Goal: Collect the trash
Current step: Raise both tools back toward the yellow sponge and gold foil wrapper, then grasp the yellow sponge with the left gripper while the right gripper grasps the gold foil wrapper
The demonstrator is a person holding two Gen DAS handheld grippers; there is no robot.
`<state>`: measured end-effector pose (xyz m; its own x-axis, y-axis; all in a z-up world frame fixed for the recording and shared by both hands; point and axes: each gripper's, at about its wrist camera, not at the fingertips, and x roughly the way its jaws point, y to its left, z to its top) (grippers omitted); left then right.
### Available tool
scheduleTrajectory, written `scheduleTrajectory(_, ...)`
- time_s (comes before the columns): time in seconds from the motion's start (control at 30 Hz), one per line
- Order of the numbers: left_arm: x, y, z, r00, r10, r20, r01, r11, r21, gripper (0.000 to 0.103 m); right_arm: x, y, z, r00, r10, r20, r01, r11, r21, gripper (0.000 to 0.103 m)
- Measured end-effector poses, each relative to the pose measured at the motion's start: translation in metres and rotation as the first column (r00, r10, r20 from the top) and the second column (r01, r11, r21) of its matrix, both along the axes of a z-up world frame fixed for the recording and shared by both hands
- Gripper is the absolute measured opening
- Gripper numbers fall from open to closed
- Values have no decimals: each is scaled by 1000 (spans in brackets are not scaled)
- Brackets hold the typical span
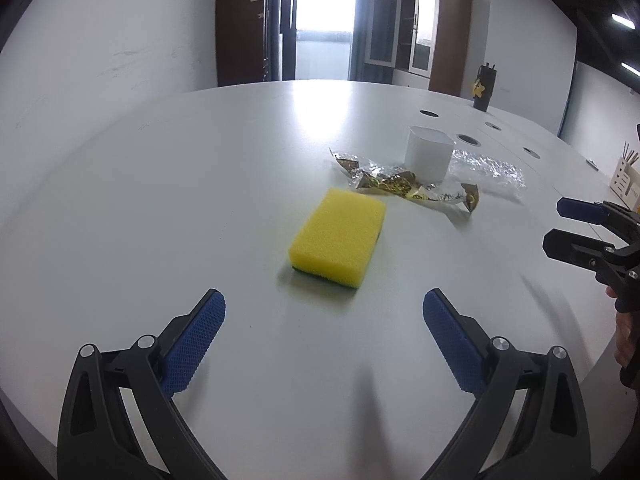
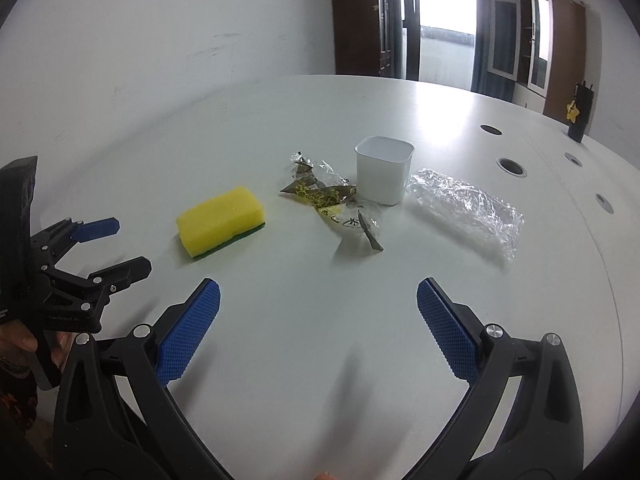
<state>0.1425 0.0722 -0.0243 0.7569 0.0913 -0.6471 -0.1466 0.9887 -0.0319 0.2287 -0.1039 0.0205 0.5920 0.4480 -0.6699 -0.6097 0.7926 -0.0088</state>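
Note:
A crumpled gold-and-brown wrapper (image 2: 328, 200) (image 1: 404, 182) lies flat on the white table, touching the foot of a small white square bin (image 2: 383, 170) (image 1: 429, 159). Right of the bin lies a crushed clear plastic film (image 2: 468, 210) (image 1: 486, 170). A yellow sponge with a green underside (image 2: 220, 226) (image 1: 338, 242) rests left of the wrapper. My left gripper (image 1: 324, 310) (image 2: 126, 246) is open, just short of the sponge. My right gripper (image 2: 318, 306) (image 1: 554, 224) is open over bare table, short of the wrapper. Neither holds anything.
The white table (image 2: 280, 120) has several round cable holes (image 2: 510, 167) along its right side. A dark bottle with a yellow star (image 2: 578, 118) stands at the far right edge. A wooden holder (image 1: 624, 178) sits at the right. A hand (image 2: 24, 340) grips the left tool.

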Motion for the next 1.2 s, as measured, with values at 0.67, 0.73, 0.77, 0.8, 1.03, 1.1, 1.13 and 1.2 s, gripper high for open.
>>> scheduleTrajectory(0.67, 78, 23, -29, 986, -36, -160, 20, 995, -96, 97, 103, 40, -42, 990, 3, -141, -18, 994, -111, 44)
scheduleTrajectory(0.73, 81, 20, -31, 982, -47, -181, 31, 995, -90, 95, 105, 40, -45, 988, -2, -154, -16, 993, -113, 33)
scheduleTrajectory(0.77, 81, 17, -32, 981, -52, -186, 37, 996, -83, 92, 106, 40, -46, 988, -2, -157, -16, 993, -115, 25)
scheduleTrajectory(0.8, 81, 14, -32, 981, -64, -185, 50, 996, -78, 89, 106, 40, -47, 988, 0, -156, -18, 993, -117, 20)
scheduleTrajectory(1.03, 73, 2, -30, 981, -76, -180, 69, 997, -43, 59, 87, 32, -38, 992, 9, -127, -22, 995, -100, 12)
scheduleTrajectory(1.1, 64, 3, -25, 985, -63, -162, 56, 997, -48, 57, 77, 27, -33, 993, 10, -117, -19, 997, -81, 11)
scheduleTrajectory(1.13, 57, 4, -22, 988, -51, -146, 44, 998, -51, 57, 70, 24, -31, 994, 10, -109, -18, 997, -73, 11)
scheduleTrajectory(1.2, 42, 7, -15, 993, -34, -110, 25, 996, -80, 56, 56, 19, -28, 995, 14, -96, -20, 998, -58, 10)
